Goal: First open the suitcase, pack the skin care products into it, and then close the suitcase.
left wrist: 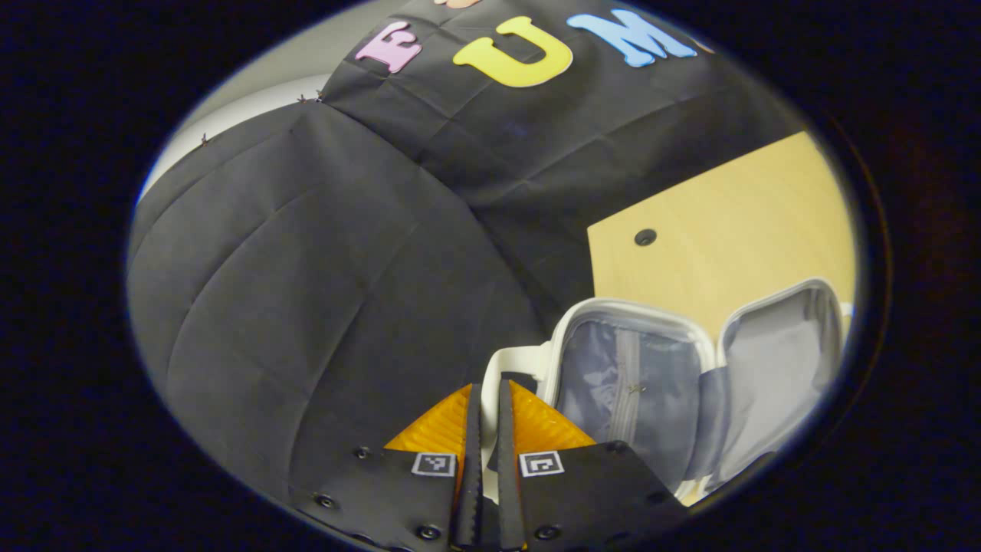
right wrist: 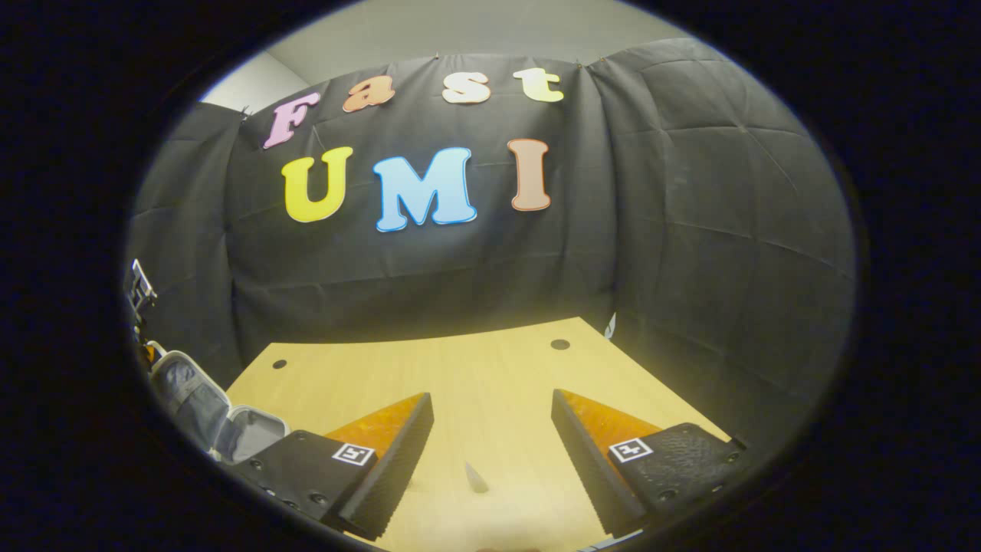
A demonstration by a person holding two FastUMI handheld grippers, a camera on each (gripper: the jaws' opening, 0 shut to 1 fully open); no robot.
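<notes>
The white suitcase (left wrist: 636, 383) lies open on the wooden table (left wrist: 728, 222), showing two halves with grey lining; the left half has a zipped pocket. My left gripper (left wrist: 489, 387) is at that half's white outer rim (left wrist: 521, 364), its fingers closed to a narrow slit with white shell showing between them. In the right gripper view the open suitcase (right wrist: 199, 406) sits at the table's far left edge. My right gripper (right wrist: 490, 397) hangs open over the bare table (right wrist: 460, 360); a small pale object (right wrist: 475, 477) that I cannot identify lies between its fingers.
Black cloth walls close the booth behind and on both sides of the table. Small round holes (right wrist: 560, 344) mark the tabletop's far corners. Part of a device (right wrist: 139, 287) shows above the suitcase at the left edge of the right gripper view.
</notes>
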